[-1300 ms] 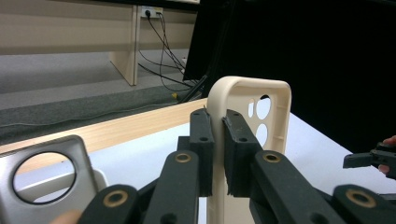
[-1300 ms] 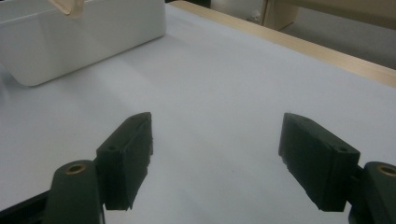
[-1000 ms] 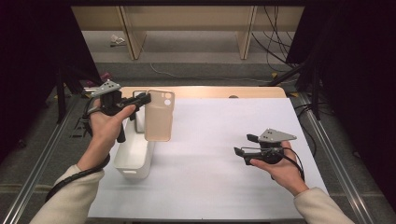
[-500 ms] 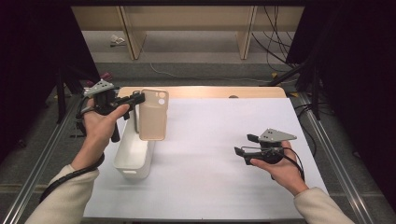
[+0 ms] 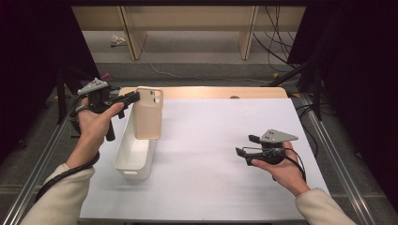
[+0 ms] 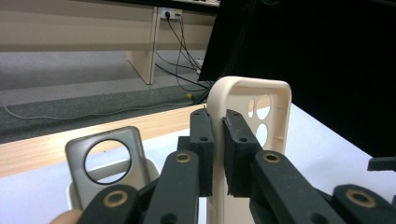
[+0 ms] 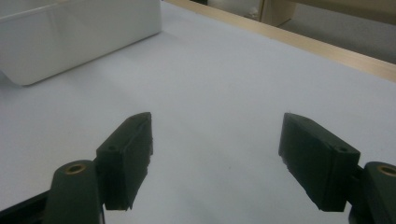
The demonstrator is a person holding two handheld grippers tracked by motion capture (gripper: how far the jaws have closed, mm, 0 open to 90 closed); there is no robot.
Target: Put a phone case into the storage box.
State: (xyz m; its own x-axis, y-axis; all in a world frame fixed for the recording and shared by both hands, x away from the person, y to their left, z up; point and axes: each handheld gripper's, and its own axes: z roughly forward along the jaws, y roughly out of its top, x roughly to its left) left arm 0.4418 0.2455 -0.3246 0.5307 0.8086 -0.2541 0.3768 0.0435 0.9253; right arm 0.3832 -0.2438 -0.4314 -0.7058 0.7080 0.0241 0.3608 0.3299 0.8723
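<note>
The left gripper [image 5: 133,97] holds a beige phone case [image 5: 149,114] upright above the white bin [image 5: 136,152], its fingers [image 6: 239,144] pinching the case's side edge. The right gripper [image 5: 243,146] rests well apart over the bench [image 5: 211,140], fingers [image 7: 126,154] spread wide and empty.

Beige phone case [image 5: 148,115], white bin [image 5: 136,152], grey case [image 6: 106,161], white table cover [image 5: 211,154], black jaws.
</note>
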